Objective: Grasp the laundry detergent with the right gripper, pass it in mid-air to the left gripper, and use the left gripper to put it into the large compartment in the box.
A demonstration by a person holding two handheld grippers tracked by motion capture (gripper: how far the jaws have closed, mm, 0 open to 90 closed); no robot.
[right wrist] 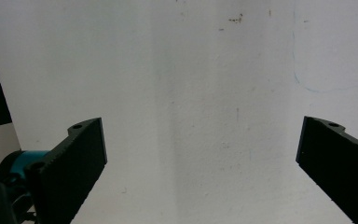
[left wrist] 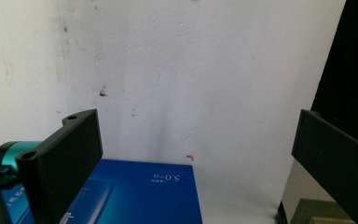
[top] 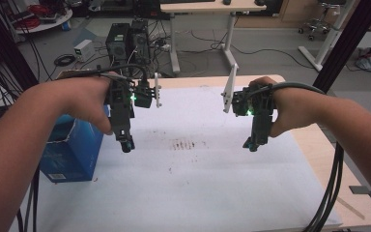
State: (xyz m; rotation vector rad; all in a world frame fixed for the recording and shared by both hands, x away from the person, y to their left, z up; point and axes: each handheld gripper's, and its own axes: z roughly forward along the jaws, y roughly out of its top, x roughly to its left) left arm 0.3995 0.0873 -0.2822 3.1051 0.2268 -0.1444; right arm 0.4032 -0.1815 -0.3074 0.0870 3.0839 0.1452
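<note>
Two hand-held grippers hang above a white sheet (top: 198, 174) that covers the table. My left gripper (top: 125, 145) points down over the sheet's left part, just right of a blue box (top: 72, 154). Its jaws stand wide apart in the left gripper view (left wrist: 193, 140), with nothing between them and the blue box (left wrist: 140, 196) below. My right gripper (top: 251, 144) points down over the right part of the sheet. Its jaws are also wide apart (right wrist: 200, 144) over bare white sheet.
The blue box sits at the table's left edge. A patch of dark marks (top: 183, 144) stains the sheet between the grippers. Cables (top: 331, 193) trail off the right side. Beyond the far edge are computer towers (top: 128, 41) and a desk (top: 203, 9).
</note>
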